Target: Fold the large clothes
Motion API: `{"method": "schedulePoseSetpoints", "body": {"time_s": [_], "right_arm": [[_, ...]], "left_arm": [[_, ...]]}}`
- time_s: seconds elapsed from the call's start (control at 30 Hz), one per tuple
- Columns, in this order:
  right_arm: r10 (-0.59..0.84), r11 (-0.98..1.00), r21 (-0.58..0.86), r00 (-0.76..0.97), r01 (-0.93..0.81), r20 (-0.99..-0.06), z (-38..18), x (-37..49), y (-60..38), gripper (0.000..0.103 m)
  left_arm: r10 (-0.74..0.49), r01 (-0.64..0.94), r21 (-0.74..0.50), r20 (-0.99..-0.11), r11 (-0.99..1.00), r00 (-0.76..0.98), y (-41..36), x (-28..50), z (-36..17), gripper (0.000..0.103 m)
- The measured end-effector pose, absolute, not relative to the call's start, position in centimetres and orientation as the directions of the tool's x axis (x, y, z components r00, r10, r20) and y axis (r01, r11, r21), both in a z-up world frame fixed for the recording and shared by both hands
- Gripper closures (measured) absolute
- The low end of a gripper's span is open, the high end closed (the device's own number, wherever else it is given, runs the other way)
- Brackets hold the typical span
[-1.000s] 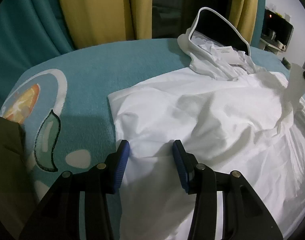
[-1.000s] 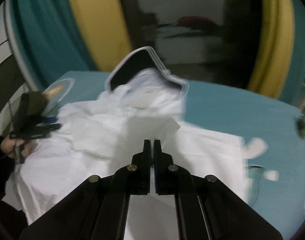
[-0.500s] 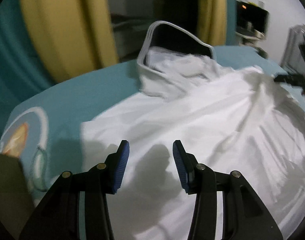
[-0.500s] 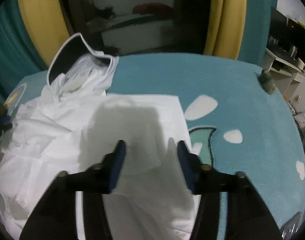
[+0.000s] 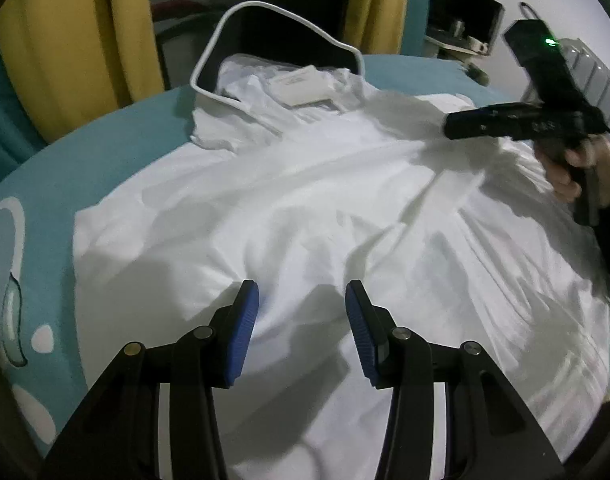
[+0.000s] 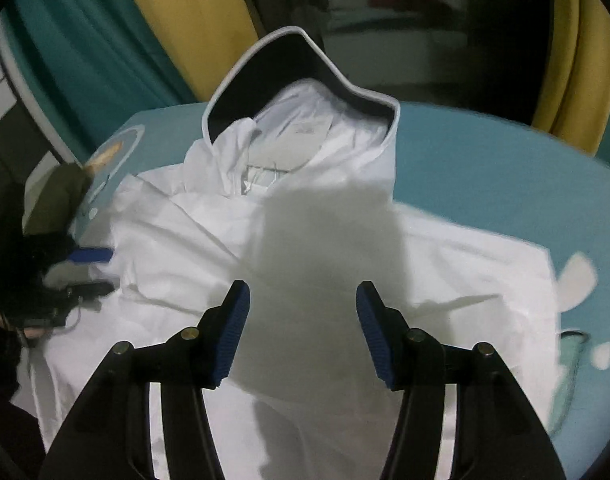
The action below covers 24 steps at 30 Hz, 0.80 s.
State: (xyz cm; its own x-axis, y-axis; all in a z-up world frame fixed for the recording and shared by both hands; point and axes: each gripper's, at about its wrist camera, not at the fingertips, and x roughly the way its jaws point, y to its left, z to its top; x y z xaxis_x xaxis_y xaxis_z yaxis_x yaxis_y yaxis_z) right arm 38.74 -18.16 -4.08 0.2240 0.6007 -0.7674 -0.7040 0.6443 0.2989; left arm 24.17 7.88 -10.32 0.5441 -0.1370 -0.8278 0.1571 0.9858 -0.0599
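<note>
A: Where is the hoodie (image 5: pixel 305 208) being kept?

B: It is being laid flat on the teal cover (image 5: pixel 105 148), hood (image 5: pixel 273 60) at the far end, its dark lining showing. The body is being left creased, with ridges running toward the near right; a sleeve appears to be folded across the right side, presumably as a first fold.

A: What is being held by the left gripper (image 5: pixel 301 322)?

B: Nothing. Its jaws are being held well apart above the near cloth, no fabric between the blue pads (image 5: pixel 241 336). This posture is judged to be a hover, so that the next pinch point can be chosen.

A: And the right gripper (image 6: pixel 303 326)?

B: It too is being held wide open and empty, over the middle of the hoodie, its shadow being cast on the chest. In the left view it (image 5: pixel 505 124) is being carried clear above the right shoulder.

A: What is being called for next?

B: Probably a hem or sleeve edge is being sought; the creases are likely to need smoothing first.
</note>
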Motion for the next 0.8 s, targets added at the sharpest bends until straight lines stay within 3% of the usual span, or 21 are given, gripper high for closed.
{"method": "schedulePoseSetpoints", "body": {"time_s": [0.27,0.43,0.8], "right_arm": [[0.447,0.735,0.122,0.342,-0.667,-0.827,-3.8,34.6,-23.0,0.047],[0.421,0.756,0.112,0.349,-0.645,-0.837,-3.9,32.2,-26.9,0.047],[0.446,0.714,-0.017,0.473,-0.7,-0.76,-0.3,33.8,-23.8,0.048]], "left_arm": [[-0.171,0.191,-0.08,-0.833,0.978,0.526,7.4,22.6,-10.6,0.055],[-0.18,0.17,-0.101,-0.816,0.98,0.55,7.7,22.1,-10.3,0.055],[-0.11,0.053,-0.098,-0.787,0.994,0.607,9.9,22.8,-9.3,0.055]]}}
